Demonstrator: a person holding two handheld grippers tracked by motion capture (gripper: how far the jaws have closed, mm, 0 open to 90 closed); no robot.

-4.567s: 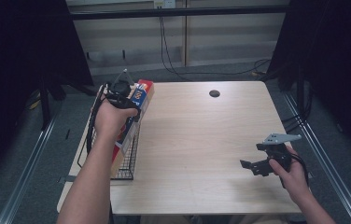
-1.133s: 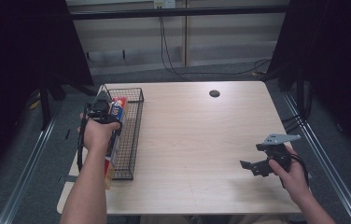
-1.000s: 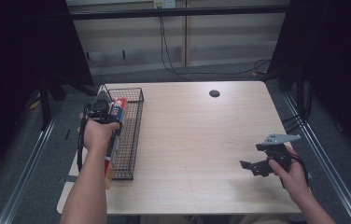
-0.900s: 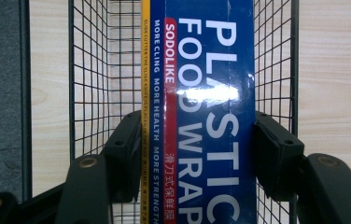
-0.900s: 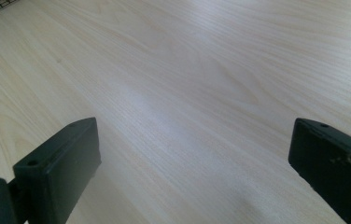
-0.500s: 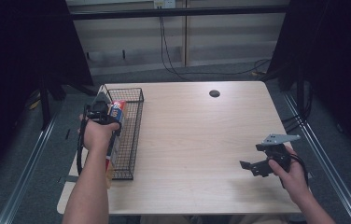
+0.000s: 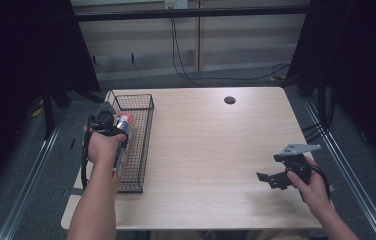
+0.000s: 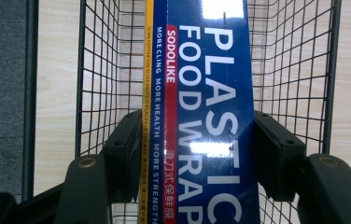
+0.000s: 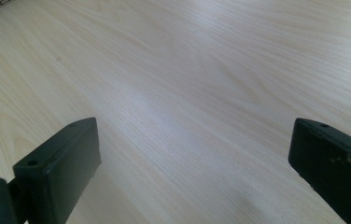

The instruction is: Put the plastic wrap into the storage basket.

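The person's left forearm reaches up from the bottom edge of the high view, the hand wrapped around the left gripper [image 7: 107,131], which seems to point down and away from the body. In its own view the jaws are clamped tight on a box [image 8: 201,112] held between the pads. The right hand holds the right gripper [image 7: 282,176] low and level, pointing left, its jaws spread wide apart with nothing between them.

table [image 7: 216,150]: light wood, rounded corners
hole [image 7: 229,100]: dark, round, far side, right of middle
basket [image 7: 143,145]: black wire, along left edge
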